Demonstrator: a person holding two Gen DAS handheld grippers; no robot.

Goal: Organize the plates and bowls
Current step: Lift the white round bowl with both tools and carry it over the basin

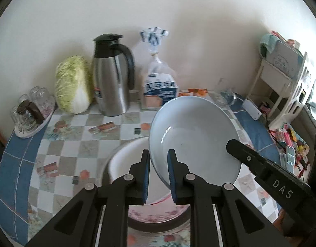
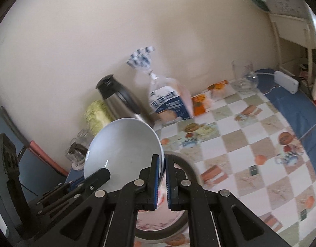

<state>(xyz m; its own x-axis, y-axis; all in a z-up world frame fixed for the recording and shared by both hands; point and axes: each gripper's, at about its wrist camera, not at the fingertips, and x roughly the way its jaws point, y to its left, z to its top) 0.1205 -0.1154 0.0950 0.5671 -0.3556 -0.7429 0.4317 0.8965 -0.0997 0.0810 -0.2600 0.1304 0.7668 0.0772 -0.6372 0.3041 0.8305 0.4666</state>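
Plainly, a pale blue-white bowl (image 1: 196, 138) is held tilted in the air above the worktop (image 1: 61, 144), its glossy, unmarked inside turned toward both cameras. In the left wrist view the left gripper (image 1: 159, 175) is clamped on the bowl's rim at about 7 o'clock, with one blue-padded finger on each side of the wall. In the right wrist view the right gripper (image 2: 161, 177) is pinched on the same bowl (image 2: 122, 146) at roughly 4 o'clock of its rim; its black finger is seen at 4 o'clock in the left view.

Beneath the bowl, a white dish (image 1: 127, 162) with a pink flowered rim is seen resting inside a dark round pan (image 2: 184, 164). At 11 o'clock in the left view a steel jug (image 1: 111, 76) is flanked by a cabbage (image 1: 73, 84) and a bread bag (image 1: 158, 76). A tray of glasses (image 1: 32, 111) sits at 9 o'clock.
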